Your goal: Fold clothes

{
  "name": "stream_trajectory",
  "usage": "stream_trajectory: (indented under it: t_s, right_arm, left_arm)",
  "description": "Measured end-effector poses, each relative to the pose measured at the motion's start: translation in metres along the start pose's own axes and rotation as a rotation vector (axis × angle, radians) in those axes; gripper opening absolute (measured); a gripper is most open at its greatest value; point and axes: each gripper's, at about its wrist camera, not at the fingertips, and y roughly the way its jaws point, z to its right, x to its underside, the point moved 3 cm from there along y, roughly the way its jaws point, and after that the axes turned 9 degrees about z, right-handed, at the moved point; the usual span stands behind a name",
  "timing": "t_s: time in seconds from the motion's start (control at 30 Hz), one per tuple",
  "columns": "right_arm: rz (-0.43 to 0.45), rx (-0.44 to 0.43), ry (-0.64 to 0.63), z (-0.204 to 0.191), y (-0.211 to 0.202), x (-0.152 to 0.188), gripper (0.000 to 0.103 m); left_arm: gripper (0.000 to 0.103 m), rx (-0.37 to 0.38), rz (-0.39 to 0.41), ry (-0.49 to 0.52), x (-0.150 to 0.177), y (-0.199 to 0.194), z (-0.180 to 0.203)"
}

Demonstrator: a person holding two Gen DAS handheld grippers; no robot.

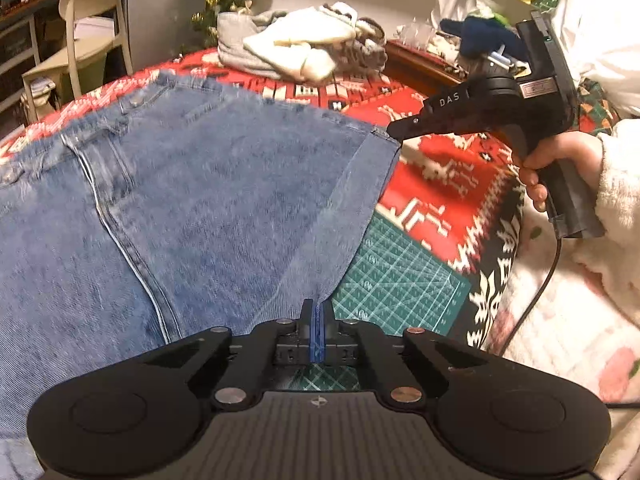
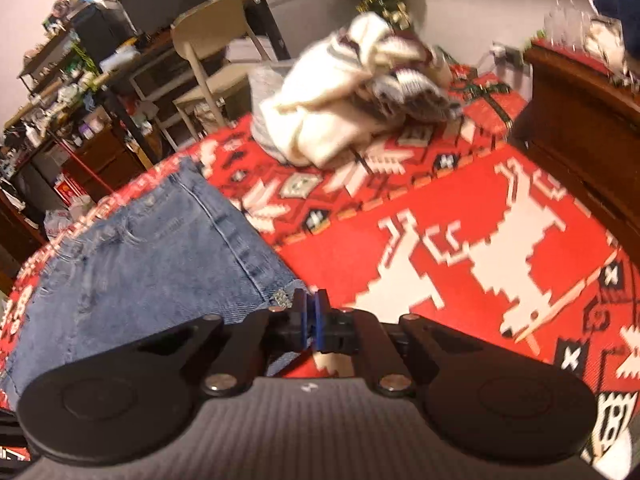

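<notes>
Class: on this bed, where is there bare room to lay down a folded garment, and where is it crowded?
Free: the red patterned blanket between the jeans and the wooden board, in front of the clothes pile. The green cutting mat corner is also bare. Crowded: the far side, with the pile and clutter.

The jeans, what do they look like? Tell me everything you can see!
The jeans are faded blue denim, spread mostly flat on a red patterned blanket. You can see a metal button, belt loops, a pocket and pale stitched seams. The waistband end lies toward the far side of the blanket. The left claw is shut on the near edge, above a green cutting mat. The right claw pinches a far corner, lifting that edge a little.
</notes>
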Motion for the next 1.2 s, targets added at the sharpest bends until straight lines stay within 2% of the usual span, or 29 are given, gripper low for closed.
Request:
stream_trajectory:
  t_s: [0.3,0.47,0.53,0.63,0.67,0.73,0.77,0.8,0.87,0.97,1.0,1.03,1.1,1.2]
  right_arm:
    - [0.014,0.017,0.007,0.002,-0.001,0.004,0.010]
    - [0.056,0.007,-0.066,-0.012,-0.025,-0.002,0.018]
    - [0.065,-0.015,-0.115,-0.025,-0.036,-0.003,0.031]
    - [0.072,-0.066,-0.182,-0.049,-0.048,0.000,0.041]
    - [0.070,-0.084,-0.196,-0.058,-0.051,0.002,0.043]
    - [0.054,-0.131,-0.217,-0.076,-0.049,0.010,0.056]
    - [0.047,-0.150,-0.225,-0.083,-0.047,0.015,0.059]
    - [0.037,-0.164,-0.224,-0.090,-0.044,0.021,0.062]
    - [0.015,-0.188,-0.212,-0.102,-0.037,0.032,0.062]
    - [0.011,-0.177,-0.243,-0.117,-0.025,0.049,0.062]
    - [0.023,-0.156,-0.282,-0.121,-0.022,0.055,0.070]
    - [0.036,-0.133,-0.324,-0.125,-0.019,0.061,0.083]
    - [0.046,-0.110,-0.390,-0.132,-0.015,0.072,0.088]
    - [0.046,-0.105,-0.453,-0.138,-0.013,0.085,0.094]
  left_arm:
    - [0.003,-0.016,0.005,-0.042,0.011,-0.016,-0.006]
    - [0.006,-0.011,0.033,-0.053,0.013,-0.030,-0.003]
    - [0.006,-0.012,0.054,-0.067,0.010,-0.036,-0.003]
    - [0.009,-0.023,0.093,-0.100,0.004,-0.044,-0.006]
    - [0.014,-0.033,0.112,-0.114,0.002,-0.046,-0.008]
    - [0.028,-0.056,0.149,-0.142,-0.004,-0.049,-0.012]
    - [0.035,-0.073,0.165,-0.154,-0.006,-0.049,-0.014]
    - [0.036,-0.091,0.182,-0.166,-0.008,-0.048,-0.017]
    - [0.036,-0.121,0.209,-0.181,-0.011,-0.045,-0.021]
    - [0.036,-0.188,0.215,-0.158,-0.011,-0.034,-0.025]
    - [0.037,-0.214,0.212,-0.146,-0.009,-0.030,-0.027]
    - [0.038,-0.241,0.204,-0.132,-0.007,-0.025,-0.028]
    - [0.040,-0.287,0.189,-0.114,-0.001,-0.017,-0.030]
    - [0.046,-0.302,0.185,-0.114,0.008,-0.011,-0.030]
